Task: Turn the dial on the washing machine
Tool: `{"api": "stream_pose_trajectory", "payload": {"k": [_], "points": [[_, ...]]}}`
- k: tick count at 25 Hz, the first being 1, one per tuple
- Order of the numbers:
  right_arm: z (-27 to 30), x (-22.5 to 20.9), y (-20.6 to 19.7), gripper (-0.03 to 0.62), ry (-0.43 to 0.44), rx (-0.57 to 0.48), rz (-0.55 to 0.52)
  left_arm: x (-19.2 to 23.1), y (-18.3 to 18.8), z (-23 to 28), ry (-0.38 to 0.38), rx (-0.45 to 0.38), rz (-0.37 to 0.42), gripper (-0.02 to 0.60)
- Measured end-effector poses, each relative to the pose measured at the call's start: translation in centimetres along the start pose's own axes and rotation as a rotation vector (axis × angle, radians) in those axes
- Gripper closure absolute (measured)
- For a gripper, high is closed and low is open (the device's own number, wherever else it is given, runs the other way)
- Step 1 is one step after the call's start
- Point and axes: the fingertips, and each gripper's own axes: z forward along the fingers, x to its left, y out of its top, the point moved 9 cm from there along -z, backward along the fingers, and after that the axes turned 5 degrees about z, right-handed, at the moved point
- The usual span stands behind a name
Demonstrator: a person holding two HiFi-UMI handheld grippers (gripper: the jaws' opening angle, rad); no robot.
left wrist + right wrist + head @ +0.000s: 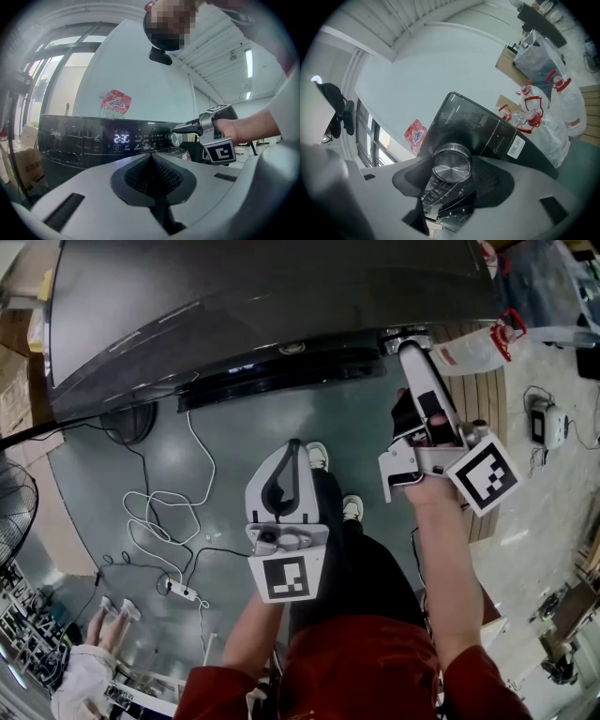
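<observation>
Right-hand gripper (407, 341) clamped the silver dial (451, 163) at the right end of the washing machine's (234, 306) control panel (93, 138), upper right of the head view, my forearm (450, 559) stretched out. Left gripper (293, 446) hung closed and empty at frame centre, short of the machine's front edge, with grey floor (234, 442) between.

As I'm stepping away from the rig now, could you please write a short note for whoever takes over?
Right hand-held gripper: shut on the round brushed-metal dial, at the right end of the control panel of the black washing machine.
Left hand-held gripper: shut, empty, held back from the machine.
Done: dial gripped; the lit display reads 2:30.
Left: turn the dial to the wanted setting, then release.
</observation>
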Motion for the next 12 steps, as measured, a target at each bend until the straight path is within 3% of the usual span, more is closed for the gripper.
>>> {"api": "stream_pose_trajectory", "payload": {"k": [8, 12], "points": [[-0.02, -0.08, -0.06, 0.321, -0.002, -0.009, 0.017, 0.10, 0.05, -0.05, 0.003, -0.003, -0.001, 0.572], [-0.11, -0.40, -0.24, 0.321, 0.014, -0.021, 0.092, 0.15, 0.15, -0.09, 0.001, -0.002, 0.001, 0.572]]}}
